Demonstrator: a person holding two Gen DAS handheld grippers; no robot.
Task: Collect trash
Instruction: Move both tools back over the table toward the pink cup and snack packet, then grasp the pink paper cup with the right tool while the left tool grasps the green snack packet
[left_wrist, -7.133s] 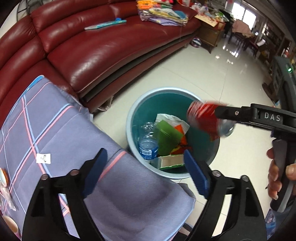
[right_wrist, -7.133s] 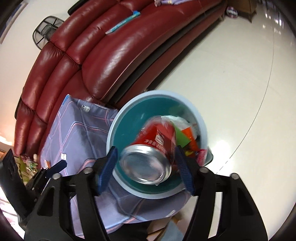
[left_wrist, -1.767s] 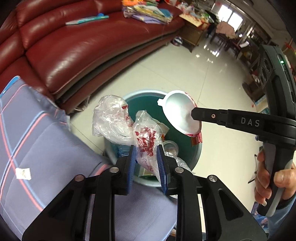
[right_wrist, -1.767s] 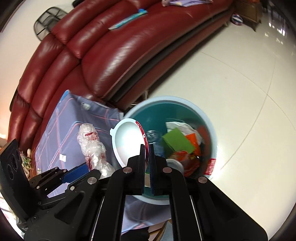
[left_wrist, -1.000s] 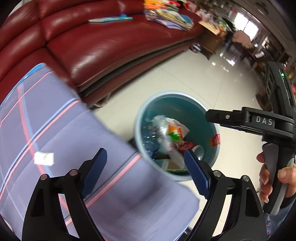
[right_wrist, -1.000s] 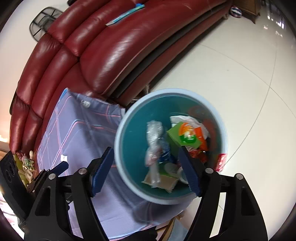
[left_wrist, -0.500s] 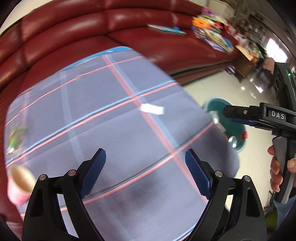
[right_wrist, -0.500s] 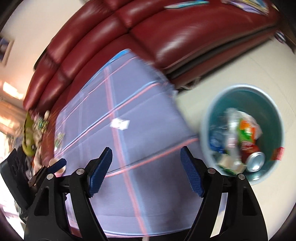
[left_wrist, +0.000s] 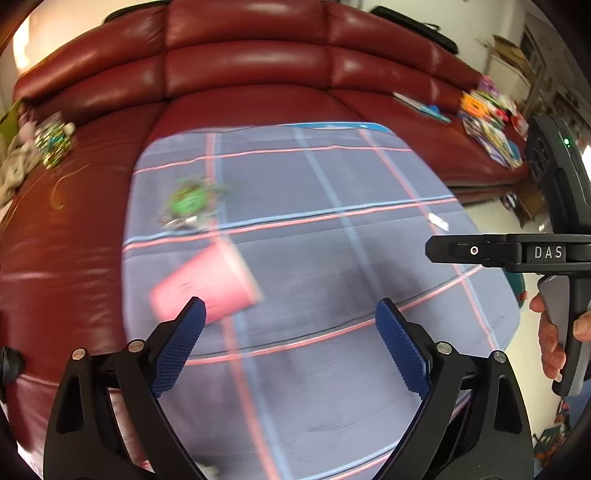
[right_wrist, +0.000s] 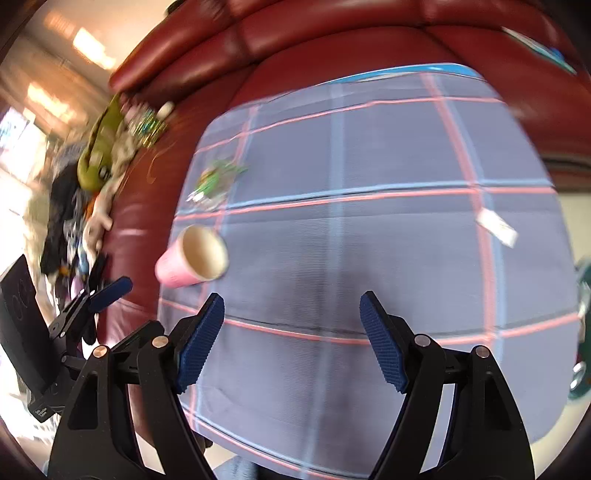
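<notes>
A pink paper cup (left_wrist: 205, 284) lies on its side on the checked purple cloth (left_wrist: 332, 258), just ahead of my left gripper's left finger; it also shows in the right wrist view (right_wrist: 192, 257). A green crumpled wrapper (left_wrist: 189, 202) lies farther back on the cloth and shows in the right wrist view too (right_wrist: 214, 180). My left gripper (left_wrist: 289, 345) is open and empty above the cloth. My right gripper (right_wrist: 291, 338) is open and empty, and its side shows at the right of the left wrist view (left_wrist: 517, 253). A small white label (right_wrist: 496, 225) lies at the right.
The red leather sofa (left_wrist: 240, 66) wraps around the cloth. Toys and clutter (right_wrist: 107, 147) sit on its left arm, papers (left_wrist: 491, 122) on its far right seat. The teal trash bin's edge (right_wrist: 580, 332) shows at the far right.
Both grippers have swung left, away from the bin and over the cloth. The pink cup and the green wrapper have come into view; both views are blurred by motion.
</notes>
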